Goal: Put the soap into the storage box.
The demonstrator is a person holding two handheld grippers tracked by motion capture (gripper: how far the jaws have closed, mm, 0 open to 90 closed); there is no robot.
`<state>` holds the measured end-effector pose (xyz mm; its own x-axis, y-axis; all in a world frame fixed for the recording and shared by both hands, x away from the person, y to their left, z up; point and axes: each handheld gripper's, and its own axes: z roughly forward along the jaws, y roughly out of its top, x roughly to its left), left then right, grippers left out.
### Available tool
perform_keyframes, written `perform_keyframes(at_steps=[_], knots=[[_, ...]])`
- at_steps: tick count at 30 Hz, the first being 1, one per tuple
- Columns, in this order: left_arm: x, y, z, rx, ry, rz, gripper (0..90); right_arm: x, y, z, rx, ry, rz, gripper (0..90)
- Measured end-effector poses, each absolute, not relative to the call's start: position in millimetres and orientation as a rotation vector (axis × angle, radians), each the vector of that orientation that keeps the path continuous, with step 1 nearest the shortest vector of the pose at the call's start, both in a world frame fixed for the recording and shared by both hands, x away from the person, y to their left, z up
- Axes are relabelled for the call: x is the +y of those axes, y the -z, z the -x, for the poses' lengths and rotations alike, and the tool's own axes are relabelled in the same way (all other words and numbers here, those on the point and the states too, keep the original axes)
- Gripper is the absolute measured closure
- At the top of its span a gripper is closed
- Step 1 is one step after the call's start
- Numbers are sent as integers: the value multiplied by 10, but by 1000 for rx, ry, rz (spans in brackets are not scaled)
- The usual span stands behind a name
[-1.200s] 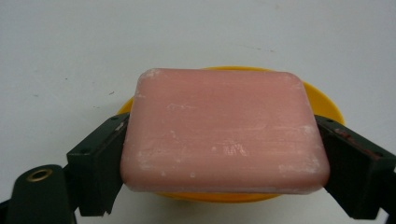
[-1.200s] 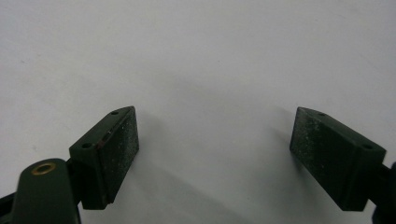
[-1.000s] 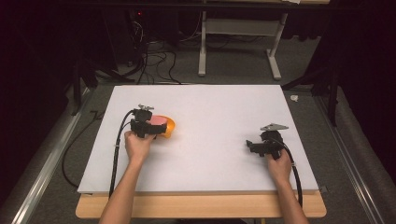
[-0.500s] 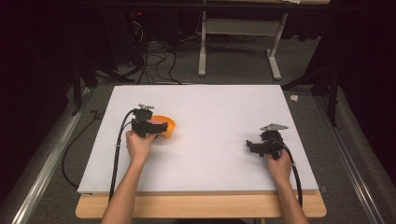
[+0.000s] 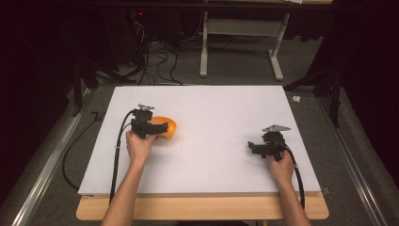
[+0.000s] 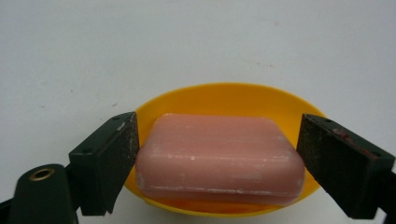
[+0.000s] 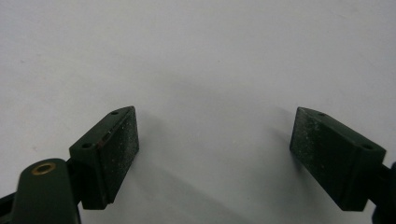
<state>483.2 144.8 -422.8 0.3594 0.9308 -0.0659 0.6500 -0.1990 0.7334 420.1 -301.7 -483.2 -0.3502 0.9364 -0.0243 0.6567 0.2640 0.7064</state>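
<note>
White board (image 5: 207, 108): one, covers nearly all of the wooden table (image 5: 202, 212); a strip of bare wood shows along the near edge. Taking the yellow dish as landmark, wide bare board lies beyond it toward the far edge and to its right, all the way across to the right gripper. Less room to the dish's left before the board's left edge.

Yellow dish (image 5: 168, 126): one, shallow, oval, sits flat on the left half of the board, well in from every edge. In the left gripper view its rim (image 6: 224, 91) curves around behind the soap.

Pink soap bar (image 6: 219, 158): one, rounded rectangle, lies flat inside the dish, long side across the view.

Grippers: two, one per hand. Left gripper (image 6: 217, 161) sits at the dish's near-left side, jaws spread to either end of the soap bar. The left pad (image 6: 119, 158) touches or nearly touches the bar's end; the right pad stands just off the other end, a thin gap showing. Not clamped.

Right gripper (image 7: 215, 154), seen in the high view at (image 5: 254, 147), rests well to the right of the dish, jaws spread wide over bare board, holding nothing.
</note>
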Motion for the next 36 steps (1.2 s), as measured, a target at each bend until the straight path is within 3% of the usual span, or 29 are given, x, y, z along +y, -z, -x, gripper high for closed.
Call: perform_keyframes(at_steps=[36], knots=[[1718, 3830, -4220, 1167, -604, -1894, 161, -3013, 4832, -4199, 2097, -847, -1442, 161]])
